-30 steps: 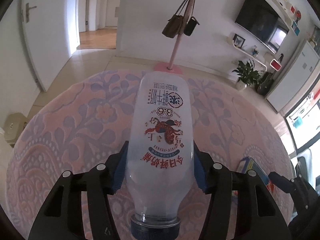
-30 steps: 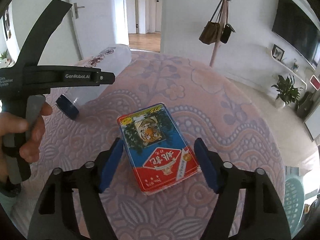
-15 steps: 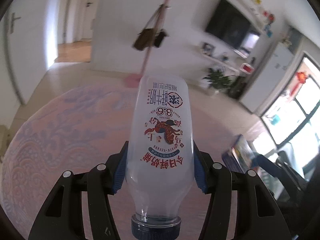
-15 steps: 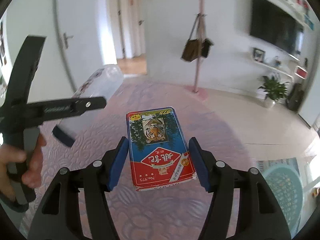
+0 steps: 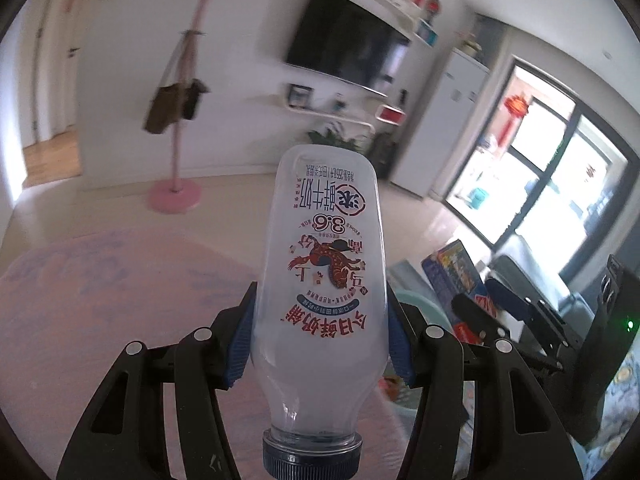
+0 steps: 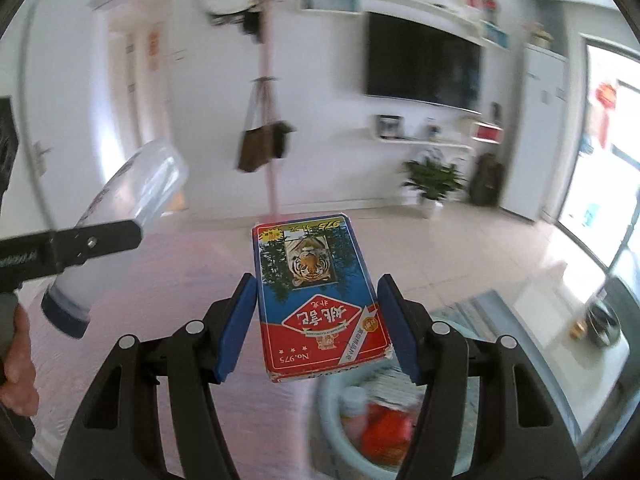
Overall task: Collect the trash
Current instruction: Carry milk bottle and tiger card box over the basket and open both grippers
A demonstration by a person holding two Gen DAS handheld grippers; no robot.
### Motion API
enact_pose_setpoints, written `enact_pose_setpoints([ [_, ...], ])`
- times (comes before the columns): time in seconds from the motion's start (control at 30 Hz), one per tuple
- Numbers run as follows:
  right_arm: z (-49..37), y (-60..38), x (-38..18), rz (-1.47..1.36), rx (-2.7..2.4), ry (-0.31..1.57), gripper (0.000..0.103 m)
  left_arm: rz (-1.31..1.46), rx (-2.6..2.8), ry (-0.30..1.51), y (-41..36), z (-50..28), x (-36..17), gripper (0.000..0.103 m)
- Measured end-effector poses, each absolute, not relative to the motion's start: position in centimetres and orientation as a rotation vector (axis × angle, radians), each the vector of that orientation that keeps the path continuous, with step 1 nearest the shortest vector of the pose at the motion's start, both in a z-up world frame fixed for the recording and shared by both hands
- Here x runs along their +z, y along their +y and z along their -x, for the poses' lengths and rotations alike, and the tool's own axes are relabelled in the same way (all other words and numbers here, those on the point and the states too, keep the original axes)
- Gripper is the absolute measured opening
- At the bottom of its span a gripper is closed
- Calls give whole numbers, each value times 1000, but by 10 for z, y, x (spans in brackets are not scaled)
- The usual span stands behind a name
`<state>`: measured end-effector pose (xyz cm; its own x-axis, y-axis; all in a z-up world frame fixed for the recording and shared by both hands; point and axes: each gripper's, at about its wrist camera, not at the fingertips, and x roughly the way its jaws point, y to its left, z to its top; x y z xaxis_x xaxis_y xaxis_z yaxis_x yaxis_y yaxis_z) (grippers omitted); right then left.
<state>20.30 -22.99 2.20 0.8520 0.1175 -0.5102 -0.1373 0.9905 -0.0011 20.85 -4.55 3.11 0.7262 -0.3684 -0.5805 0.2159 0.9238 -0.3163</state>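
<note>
The empty plastic milk bottle (image 5: 324, 280) is clamped across its body in the left hand-held gripper (image 5: 320, 340), blue cap toward the holder, base pointing away, clear of the pink patterned tabletop (image 5: 120, 288). Judged from its clear walls it is light, thin and smooth: it will dent under a hard squeeze and could slip along the pads. The hold at the broad lower body, where the walls run nearly parallel, looks the soundest place.

The card box (image 6: 316, 300), printed with a tiger, sits between the blue pads of the right hand-held gripper (image 6: 316, 328), whose jaws have just been closing onto its two long sides; it is carried off the tabletop. It is light, stiff cardboard with flat faces, so it should hold well, though its edges may crush under excess force.

Below the box, a pale blue-green basket (image 6: 332, 412) stands beyond the tabletop edge. It already holds red wrapping and a small white-capped item, too blurred to name. It appears to be the receptacle; both items would need to be over its rim before release.
</note>
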Motion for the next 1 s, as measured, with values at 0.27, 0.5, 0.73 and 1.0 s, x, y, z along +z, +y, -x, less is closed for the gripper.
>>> enact_pose_setpoints([
  [0.27,-218,-304,-5,-63,-17,613,59,204,-461,769,-128,-243,-6,54],
  [0.5,-237,-348,-46,-181,-104,754,59,174,-505,845,-162,-266,-38,54],
  [0.73,-246,-364,-82,-243,-148,858,61,131,-575,927,-191,-284,-64,55],
  [1.0,-235,-363,-85,-261,-148,867,61,122,-574,873,-184,-274,-58,72],
])
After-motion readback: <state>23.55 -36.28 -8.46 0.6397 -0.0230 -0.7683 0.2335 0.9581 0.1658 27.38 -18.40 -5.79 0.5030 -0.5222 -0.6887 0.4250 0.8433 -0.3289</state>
